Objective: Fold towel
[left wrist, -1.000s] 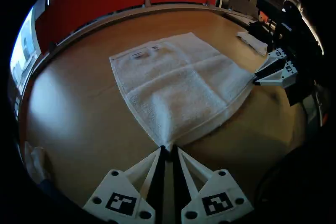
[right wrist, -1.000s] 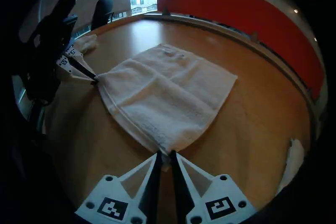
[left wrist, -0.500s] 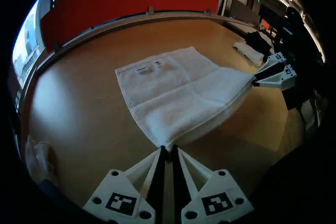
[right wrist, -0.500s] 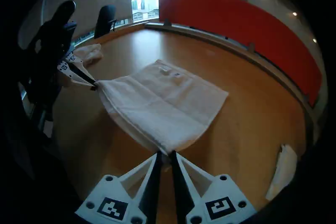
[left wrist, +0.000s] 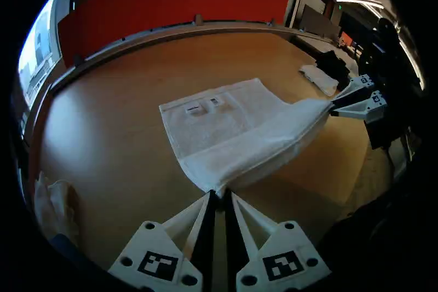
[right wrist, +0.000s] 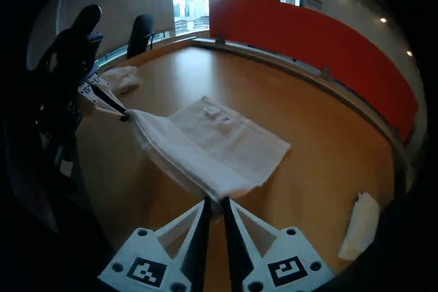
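White cloth [right wrist: 358, 226] near towel [right wrist: 230, 136], red partition [right wrist: 317, 34] beyond

- The towel [left wrist: 235, 127] is plain white all over, with no print; two small pale labels [left wrist: 203, 107] on it carry faint dark marks.
- The table [left wrist: 109, 127] is a warm orange-brown wood tone with a soft sheen.
- The left gripper [left wrist: 219, 193] has white fingers with black inner faces, and each finger bears a black-and-white square marker.
- The right gripper [right wrist: 214, 200] has the same white fingers, black inner faces and black-and-white square markers.
- The partition [left wrist: 175, 1] along the table's far edge is solid red.
- A crumpled cloth [left wrist: 52, 212] at the table's edge is white; another cloth [right wrist: 358, 226] is off-white.
- The chair [right wrist: 140, 29] beyond the table is black.
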The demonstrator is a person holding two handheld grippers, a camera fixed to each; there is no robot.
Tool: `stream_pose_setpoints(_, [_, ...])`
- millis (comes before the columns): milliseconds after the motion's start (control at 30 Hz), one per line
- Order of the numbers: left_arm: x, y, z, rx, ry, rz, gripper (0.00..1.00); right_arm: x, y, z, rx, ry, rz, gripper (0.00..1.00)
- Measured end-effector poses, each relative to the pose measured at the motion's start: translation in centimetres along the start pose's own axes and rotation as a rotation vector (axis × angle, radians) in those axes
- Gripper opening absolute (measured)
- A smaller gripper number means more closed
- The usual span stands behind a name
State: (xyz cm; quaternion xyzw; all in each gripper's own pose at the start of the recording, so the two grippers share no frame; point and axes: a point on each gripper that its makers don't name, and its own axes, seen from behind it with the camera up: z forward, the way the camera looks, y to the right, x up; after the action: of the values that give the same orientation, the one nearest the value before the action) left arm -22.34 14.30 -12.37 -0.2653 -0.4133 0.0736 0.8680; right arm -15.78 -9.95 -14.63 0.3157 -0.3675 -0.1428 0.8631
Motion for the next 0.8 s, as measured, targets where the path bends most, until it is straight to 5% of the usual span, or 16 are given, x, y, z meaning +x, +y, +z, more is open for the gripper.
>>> stream_pose_setpoints(500, [0.5, 1.8, -2.4, -0.034, -0.010, -0.015, 0.12, 0.9, -0.1, -2.5, -0.003, -0.002, -0.008, 0.17])
stream_pose_setpoints(800, [0.6, 2.1, -2.6, -0.035, -0.008, -0.016, 0.12, 0.7, -0.1, -2.5, 0.003, -0.009, -0.007, 0.17])
